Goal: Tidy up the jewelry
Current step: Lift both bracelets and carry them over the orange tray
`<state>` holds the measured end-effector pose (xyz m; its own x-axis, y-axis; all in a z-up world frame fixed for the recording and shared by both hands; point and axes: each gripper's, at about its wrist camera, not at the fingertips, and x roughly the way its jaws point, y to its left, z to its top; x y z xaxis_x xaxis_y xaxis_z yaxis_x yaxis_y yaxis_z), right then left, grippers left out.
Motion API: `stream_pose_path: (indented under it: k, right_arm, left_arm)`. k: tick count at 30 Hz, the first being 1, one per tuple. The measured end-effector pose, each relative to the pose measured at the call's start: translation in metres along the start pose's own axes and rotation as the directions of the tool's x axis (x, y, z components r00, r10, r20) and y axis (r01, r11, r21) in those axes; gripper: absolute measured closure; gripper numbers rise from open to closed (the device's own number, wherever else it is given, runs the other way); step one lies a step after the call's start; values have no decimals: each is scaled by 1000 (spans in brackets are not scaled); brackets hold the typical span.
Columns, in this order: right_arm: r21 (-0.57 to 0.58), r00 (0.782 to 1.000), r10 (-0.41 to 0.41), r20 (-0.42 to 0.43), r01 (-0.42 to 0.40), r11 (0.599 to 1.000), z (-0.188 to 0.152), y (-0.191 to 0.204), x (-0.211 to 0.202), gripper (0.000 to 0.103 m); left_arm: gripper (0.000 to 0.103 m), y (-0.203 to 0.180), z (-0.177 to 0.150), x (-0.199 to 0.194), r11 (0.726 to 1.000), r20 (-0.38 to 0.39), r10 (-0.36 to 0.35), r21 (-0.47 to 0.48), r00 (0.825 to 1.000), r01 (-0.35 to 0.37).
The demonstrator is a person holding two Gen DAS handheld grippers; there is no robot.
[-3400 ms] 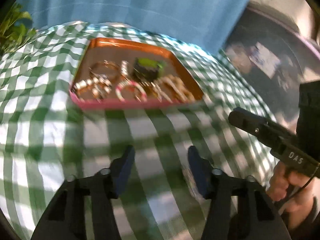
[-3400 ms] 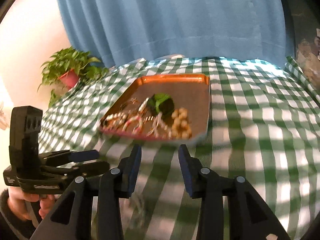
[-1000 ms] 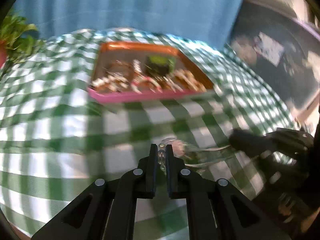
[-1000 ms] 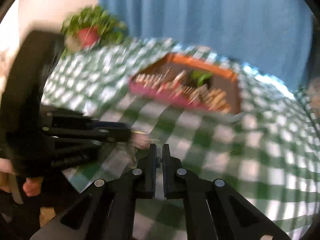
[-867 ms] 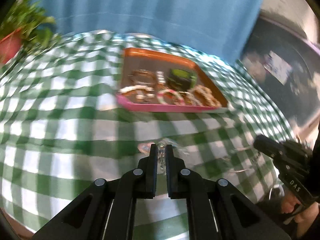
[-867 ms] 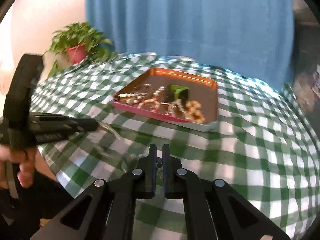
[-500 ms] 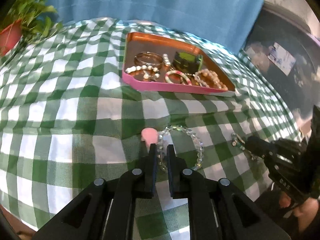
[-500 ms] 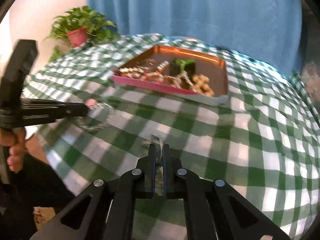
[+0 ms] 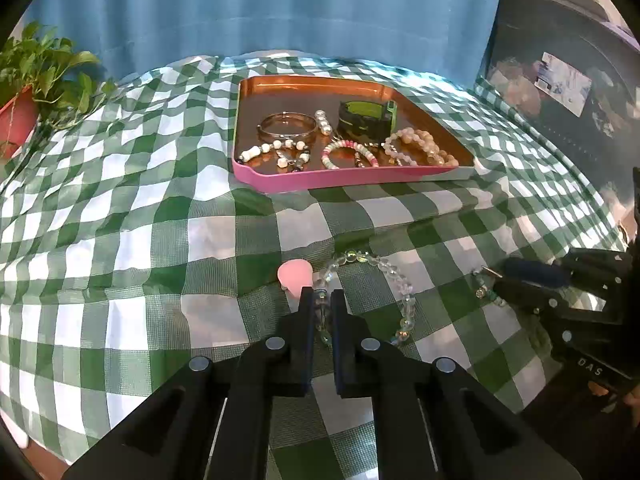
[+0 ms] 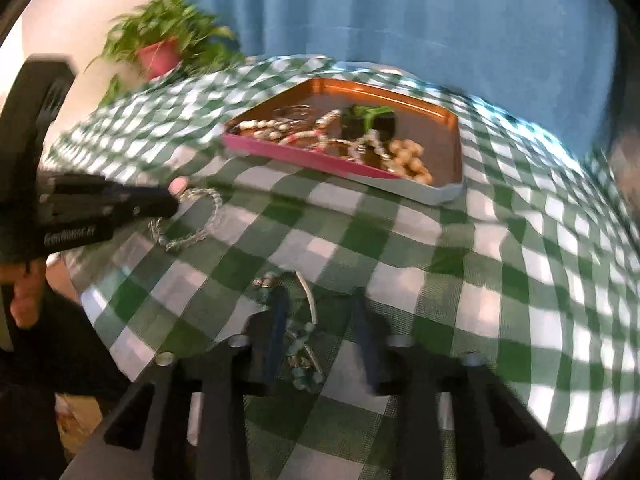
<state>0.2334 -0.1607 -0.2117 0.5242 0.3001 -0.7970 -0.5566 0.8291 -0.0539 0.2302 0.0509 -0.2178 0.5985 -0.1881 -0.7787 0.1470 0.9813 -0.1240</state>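
Clear-bead bracelet (image 9: 372, 280) with its pink tassel cap (image 9: 295, 274) lay on the checked cloth in front of the tray, one stretch of beads pinched between the pressed-together fingers of the left gripper (image 9: 322, 304); half a second before it sat in much the same grip and place. The change was on the other side: the right gripper (image 10: 318, 320), shut until then on a small teal-beaded piece (image 10: 302, 354), had sprung apart, and that piece rested on the cloth between the spread fingers. Judged as a release, so both loose items were down on the table near its front edge, neither yet in the tray. Pink-walled, copper-lined tray (image 9: 352, 179) sat well back, holding a bangle (image 9: 286, 126), several bead bracelets (image 9: 416, 146) and a dark green-trimmed box (image 9: 366, 118). Green-and-white gingham tablecloth (image 9: 132, 208) was rumpled, with soft folds. Beyond: blue curtain (image 9: 260, 12), potted plant in a red pot (image 9: 24, 92) at left, and dark, unclear clutter at right.
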Motion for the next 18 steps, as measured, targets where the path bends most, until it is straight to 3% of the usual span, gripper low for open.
stream_pose_path:
  k: [1,4,9,12,18]
  right_arm:
    - [5,1000,17,-8,-17,1000,1,1,0,96]
    - [-12,1000,-11,-16,11,1000,3,4,1,100]
    - [-17,1000,-5,18,6,1000,1,10,-11,101]
    - [20,997,-3,75,1,1000,4,12,-31,101]
    - [79,988,24,151,-36,996,19,17,-67,101]
  left_arm:
    - [95,-1,1,0,1000,-6,2,10,1000,-2]
    - [95,-6,4,1,1000,-24,-14,10,1000,14]
    - [95,-24,9,-9,999,-12,-38,12,999,38]
    - [95,-30,15,-24,992,5,-111,-55,994,111]
    - [95,-46,29,-74,988,91,-123,-79,988,131]
